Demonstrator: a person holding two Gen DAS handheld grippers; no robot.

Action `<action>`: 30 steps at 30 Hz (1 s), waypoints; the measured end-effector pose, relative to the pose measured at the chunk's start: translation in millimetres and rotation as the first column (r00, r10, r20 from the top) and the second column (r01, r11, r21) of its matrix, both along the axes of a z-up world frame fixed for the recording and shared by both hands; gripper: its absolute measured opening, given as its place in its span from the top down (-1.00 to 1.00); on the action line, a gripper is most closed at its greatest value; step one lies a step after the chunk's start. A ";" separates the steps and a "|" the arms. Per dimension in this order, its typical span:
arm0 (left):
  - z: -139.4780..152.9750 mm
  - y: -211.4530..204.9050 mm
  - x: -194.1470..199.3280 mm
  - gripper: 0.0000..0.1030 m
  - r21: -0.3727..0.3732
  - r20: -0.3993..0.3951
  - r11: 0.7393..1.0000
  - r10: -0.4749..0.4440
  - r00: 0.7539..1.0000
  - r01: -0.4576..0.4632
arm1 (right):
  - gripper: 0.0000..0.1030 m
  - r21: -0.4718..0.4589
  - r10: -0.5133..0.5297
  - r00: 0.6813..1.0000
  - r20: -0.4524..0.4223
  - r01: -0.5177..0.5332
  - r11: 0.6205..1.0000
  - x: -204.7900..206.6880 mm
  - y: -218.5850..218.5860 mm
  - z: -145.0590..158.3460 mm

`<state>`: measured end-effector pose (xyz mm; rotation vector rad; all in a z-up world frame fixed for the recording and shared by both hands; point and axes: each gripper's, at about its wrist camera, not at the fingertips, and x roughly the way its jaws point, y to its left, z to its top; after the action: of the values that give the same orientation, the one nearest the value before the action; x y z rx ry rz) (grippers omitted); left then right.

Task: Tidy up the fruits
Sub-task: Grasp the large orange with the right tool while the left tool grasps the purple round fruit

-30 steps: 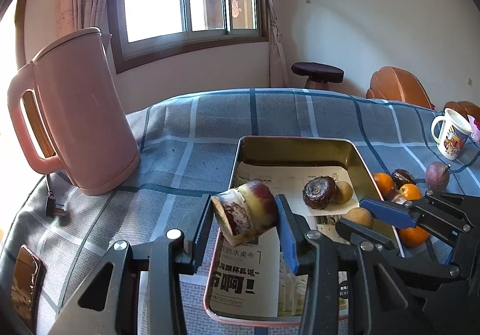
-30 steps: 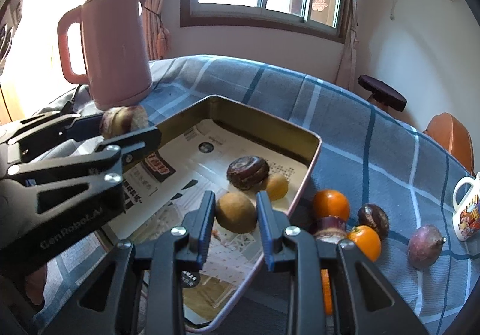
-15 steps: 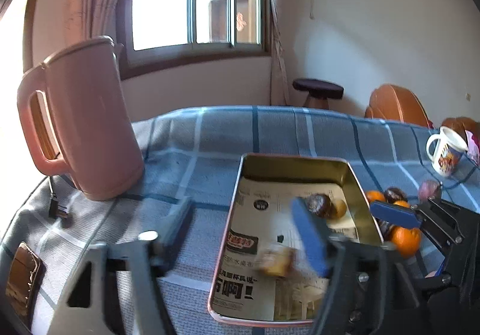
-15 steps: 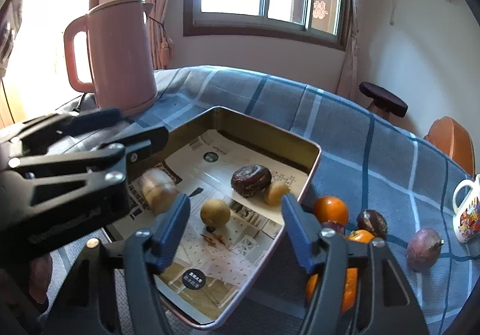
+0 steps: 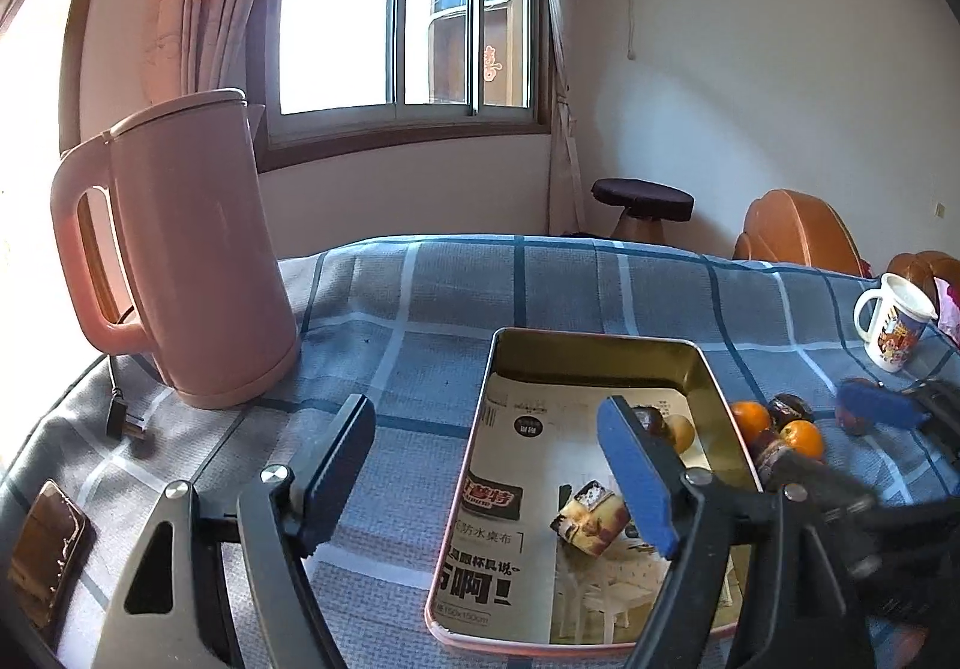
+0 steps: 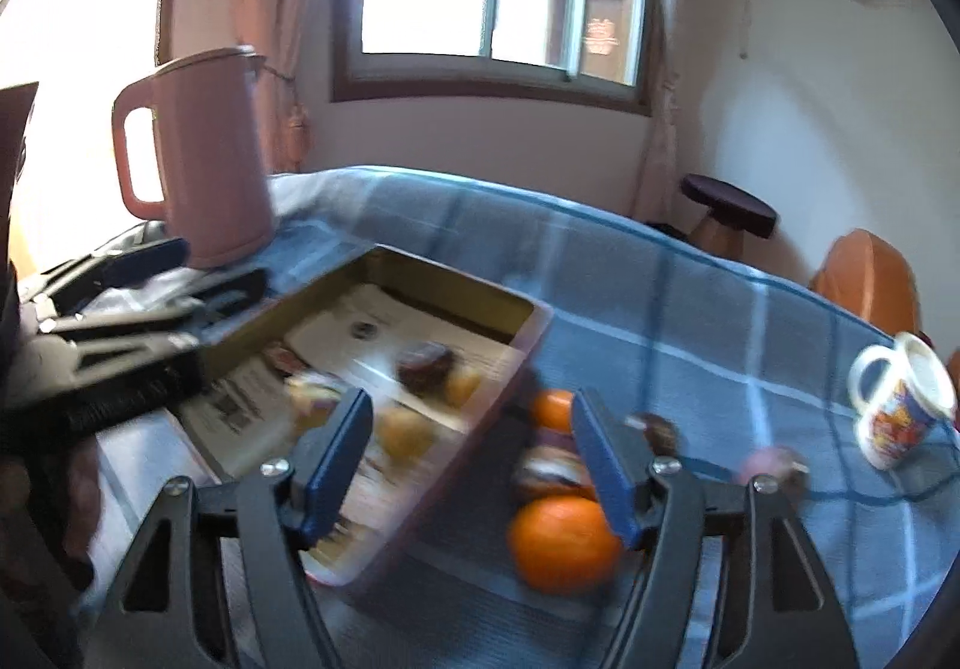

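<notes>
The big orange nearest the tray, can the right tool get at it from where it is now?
Probably yes. The round orange sits on the checked cloth outside the metal tray, just ahead of the open right tool, nothing covering it.

I see bare cloth between the pink kettle [image 5: 186, 255] at far left and the tray [image 5: 480, 447], wide enough to pass. Right of the tray, clustered oranges [image 5: 804, 438] crowd its wall; the mug [image 5: 894, 330] stands far right, well apart.

A pink kettle [image 5: 192, 255] stands far left on the blue checked cloth [image 5: 432, 321]. A white mug [image 5: 894, 330] sits far right. A phone [image 5: 48, 555] lies near left.
</notes>
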<state>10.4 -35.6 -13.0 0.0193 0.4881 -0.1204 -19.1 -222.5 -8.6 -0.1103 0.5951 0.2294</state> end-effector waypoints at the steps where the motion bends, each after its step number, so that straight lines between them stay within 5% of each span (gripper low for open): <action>1: -0.2 -0.9 -0.1 -0.51 0.001 -0.001 1.000 0.000 1.000 0.000 | -0.51 -0.005 -0.026 1.000 -0.004 0.026 1.000 -2.7 -12.2 -1.4; 11: -3.8 -8.9 -0.7 -0.51 -0.001 -0.028 1.000 -0.030 0.999 0.030 | -0.51 -0.001 -0.176 0.981 -0.078 0.177 0.984 -13.4 -96.1 -23.1; 24: -7.6 -22.3 -3.2 -0.52 0.025 -0.035 0.998 -0.056 0.998 0.057 | -0.44 0.034 -0.046 0.980 -0.195 0.054 0.998 6.4 -48.9 -46.5; 30: -8.1 -38.9 -7.8 -0.52 0.044 -0.041 0.995 -0.092 0.995 0.094 | -0.06 0.089 0.012 0.973 -0.231 0.009 0.996 9.9 -47.1 -49.2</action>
<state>2.6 -74.5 -21.1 0.0851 0.5293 -0.2013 -9.2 -269.5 -57.8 0.0033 0.8157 0.2718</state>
